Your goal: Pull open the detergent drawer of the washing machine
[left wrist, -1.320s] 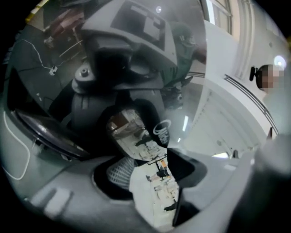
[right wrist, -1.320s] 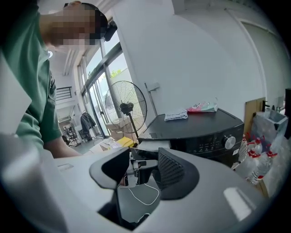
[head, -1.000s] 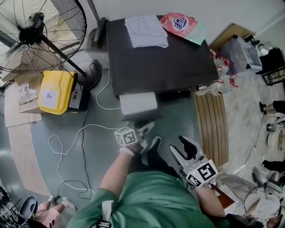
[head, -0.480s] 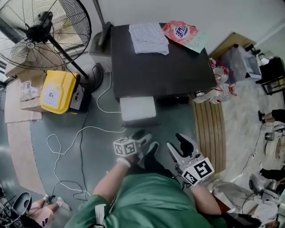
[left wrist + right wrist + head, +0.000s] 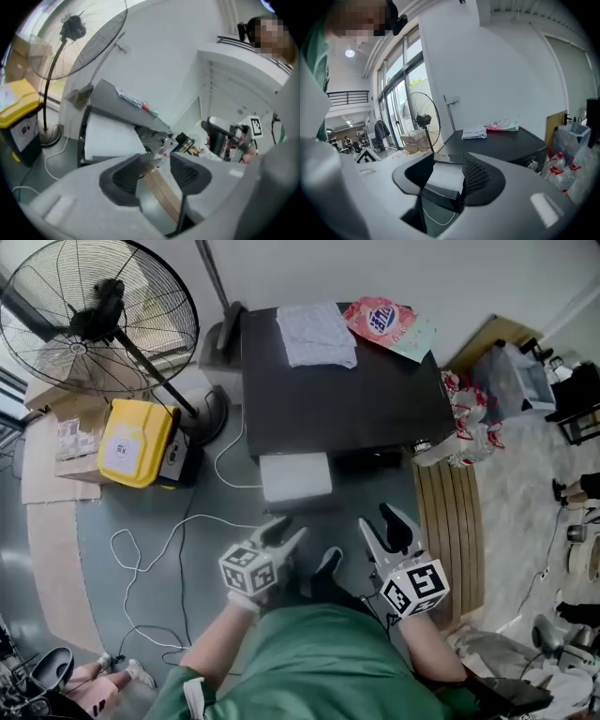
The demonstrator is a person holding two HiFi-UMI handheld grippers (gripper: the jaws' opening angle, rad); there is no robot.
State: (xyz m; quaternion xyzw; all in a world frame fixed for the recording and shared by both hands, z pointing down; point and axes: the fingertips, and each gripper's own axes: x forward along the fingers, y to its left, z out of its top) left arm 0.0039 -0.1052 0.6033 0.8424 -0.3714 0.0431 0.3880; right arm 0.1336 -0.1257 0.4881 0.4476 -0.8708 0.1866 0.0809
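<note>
Head view, left gripper (image 5: 284, 533) facing detergent drawer (image 5: 295, 476), empty jaws closing

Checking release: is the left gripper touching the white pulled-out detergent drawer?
Apart. Head view shows floor between white drawer and left gripper, whose empty jaws are closing.

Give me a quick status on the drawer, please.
Left gripper empty, jaws closing; right gripper open, empty. Detergent drawer already pulled out, neither gripper touching it. Path unobstructed.

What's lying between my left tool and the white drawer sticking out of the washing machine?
Head view: just bare grey floor before the drawer, with a white cable ending beside the left tool, whose jaws are closing on nothing.
</note>
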